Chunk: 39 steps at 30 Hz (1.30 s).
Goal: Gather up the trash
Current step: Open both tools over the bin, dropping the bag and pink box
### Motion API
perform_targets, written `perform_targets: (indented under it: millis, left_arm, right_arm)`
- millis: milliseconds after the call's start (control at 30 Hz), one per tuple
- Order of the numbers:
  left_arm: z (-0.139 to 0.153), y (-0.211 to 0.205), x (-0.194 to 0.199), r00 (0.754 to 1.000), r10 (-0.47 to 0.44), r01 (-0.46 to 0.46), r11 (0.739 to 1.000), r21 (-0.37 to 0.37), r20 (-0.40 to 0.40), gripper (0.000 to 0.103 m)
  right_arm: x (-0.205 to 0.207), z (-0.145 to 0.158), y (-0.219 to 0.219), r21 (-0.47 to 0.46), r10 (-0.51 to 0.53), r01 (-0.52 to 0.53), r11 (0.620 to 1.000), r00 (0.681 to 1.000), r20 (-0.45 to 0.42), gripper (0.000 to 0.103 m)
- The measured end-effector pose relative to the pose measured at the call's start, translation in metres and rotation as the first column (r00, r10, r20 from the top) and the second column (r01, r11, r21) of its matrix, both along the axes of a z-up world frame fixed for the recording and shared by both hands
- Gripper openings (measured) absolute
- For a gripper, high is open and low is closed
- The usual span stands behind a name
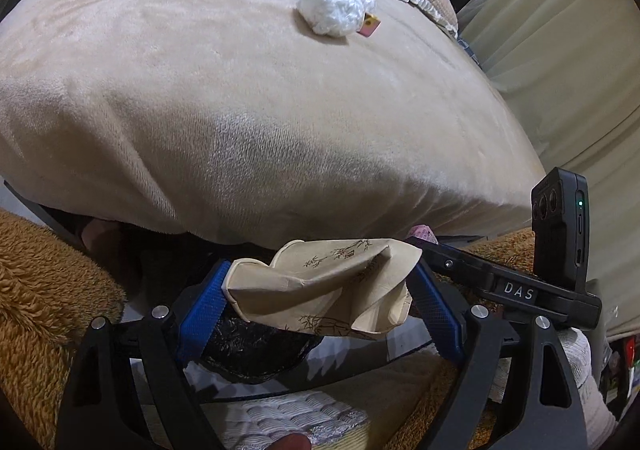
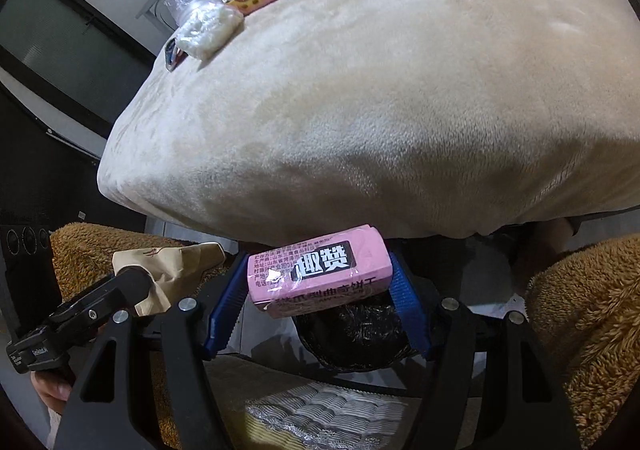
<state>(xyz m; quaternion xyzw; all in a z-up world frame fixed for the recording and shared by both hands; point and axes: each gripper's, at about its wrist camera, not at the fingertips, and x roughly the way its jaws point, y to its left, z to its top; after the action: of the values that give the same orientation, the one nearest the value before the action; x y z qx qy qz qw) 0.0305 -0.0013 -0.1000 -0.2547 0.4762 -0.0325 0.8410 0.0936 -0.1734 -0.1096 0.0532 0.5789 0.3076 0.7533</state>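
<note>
Pink biscuit packet (image 2: 320, 270) clamped end to end in my right gripper (image 2: 320, 290), jaws closed on it; light, crushable. Left gripper (image 1: 320, 302) pinches crumpled beige paper bag (image 1: 320, 286), limp, edge-held. Black-lined bin (image 2: 352, 334) at 6 o'clock beneath both. More litter at 12 on the bed (image 1: 240, 89).

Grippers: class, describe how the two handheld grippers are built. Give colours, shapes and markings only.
Both match. The left gripper and right gripper have black forked frames with silver round bolts and blue ribbed fingers. The left view shows the right one's black camera block, green light lit, above a "DAS" label.
</note>
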Motion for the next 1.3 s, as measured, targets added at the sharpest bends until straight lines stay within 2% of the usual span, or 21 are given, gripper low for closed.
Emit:
perform_targets:
  millis: [200,400,633,700,733,767,800,833,1067,1300]
  left_arm:
    - [-0.011,-0.005,0.006,0.998,-0.015,0.018,0.999,0.038,-0.065,0.086]
    - [-0.022,-0.004,0.009,0.99,-0.013,0.021,0.998,0.055,-0.138,0.086]
    - [-0.025,-0.004,0.01,0.987,-0.02,0.027,0.999,0.044,-0.161,0.086]
    - [-0.027,-0.004,0.011,0.986,-0.019,0.025,0.999,0.031,-0.167,0.087]
    - [-0.026,-0.003,0.011,0.986,-0.014,0.02,0.999,0.03,-0.165,0.088]
    - [-0.026,-0.002,0.011,0.987,-0.011,0.016,1.0,0.027,-0.163,0.09]
    - [-0.026,-0.001,0.01,0.987,-0.007,0.01,1.0,0.023,-0.158,0.097]
    - [-0.025,0.0,0.01,0.988,-0.001,0.004,1.0,0.019,-0.154,0.097]
    - [-0.024,0.001,0.009,0.987,0.003,0.0,1.0,0.02,-0.158,0.097]
    - [-0.02,0.001,0.007,0.992,0.007,-0.004,1.0,0.031,-0.127,0.097]
  right_arm:
    - [0.005,-0.02,0.001,-0.039,-0.018,0.016,0.999,0.998,-0.064,0.068]
    - [0.004,-0.028,-0.002,-0.027,-0.024,0.022,0.999,0.995,-0.1,0.069]
    - [0.002,-0.03,-0.001,-0.015,-0.019,0.017,1.0,0.993,-0.116,0.069]
    - [0.003,-0.029,-0.002,0.005,-0.021,0.022,1.0,0.991,-0.133,0.072]
    - [0.004,-0.028,-0.004,0.01,-0.024,0.025,1.0,0.991,-0.135,0.078]
    - [0.005,-0.028,-0.005,0.01,-0.027,0.029,1.0,0.99,-0.135,0.079]
    - [0.006,-0.027,-0.006,0.011,-0.032,0.034,0.999,0.99,-0.136,0.079]
    - [0.006,-0.026,-0.006,0.013,-0.036,0.038,0.999,0.99,-0.138,0.081]
    - [0.008,-0.02,-0.008,0.015,-0.043,0.045,0.999,0.991,-0.129,0.081]
    - [0.002,-0.005,-0.004,0.03,-0.029,0.03,0.999,0.999,-0.036,0.081]
